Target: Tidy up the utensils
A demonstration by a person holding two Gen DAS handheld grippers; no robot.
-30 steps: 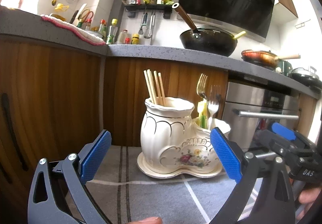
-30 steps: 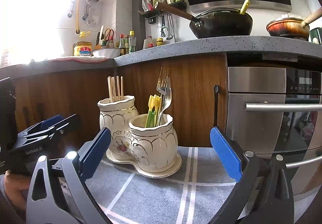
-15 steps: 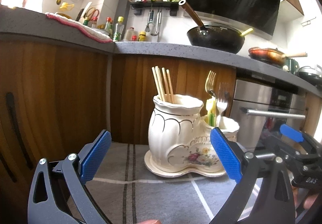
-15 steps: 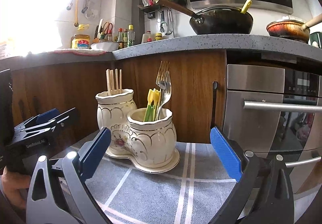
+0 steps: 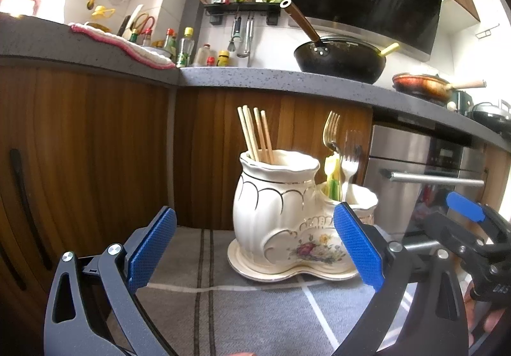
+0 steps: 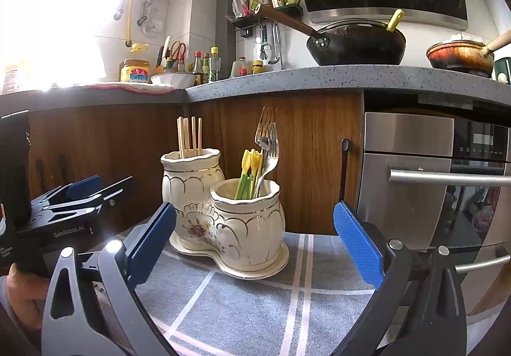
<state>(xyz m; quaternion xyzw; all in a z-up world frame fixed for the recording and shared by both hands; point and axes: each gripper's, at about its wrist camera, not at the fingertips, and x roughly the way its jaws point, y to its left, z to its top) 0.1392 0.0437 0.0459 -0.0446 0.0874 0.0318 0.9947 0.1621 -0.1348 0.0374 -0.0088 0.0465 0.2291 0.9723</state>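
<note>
Both grippers sit low over the grey checked cloth [image 6: 255,308], both empty. Left gripper [image 5: 254,252]: blue pads spread wide, nothing between them. Right gripper [image 6: 254,242]: same, jaws wide apart, holding nothing.

Utensil holder [image 5: 281,221] is a cream ceramic double pot with gold trim and a flower print, standing upright on its own matching base on the cloth, right against the wooden cabinet front [image 5: 95,148]. From the left wrist view it sits ahead and between the pads, nearer the right-hand one; that pad overlaps the short pot in the picture, but contact can't be told from here, likely apart.

Tall pot holds four wooden chopsticks [image 5: 254,132], upright, slightly leaning. Short pot [image 6: 247,218] holds metal forks [image 6: 268,145], tines up, plus yellow-green plastic utensils [image 6: 249,174]; what kind they are is unclear.

The right gripper shows in the left view at the far right edge, beside the holder. Oven [image 6: 431,180] stands to the right of the cabinet. Black wok [image 6: 354,42] and a rusty pan [image 6: 460,55] on the counter above.
</note>
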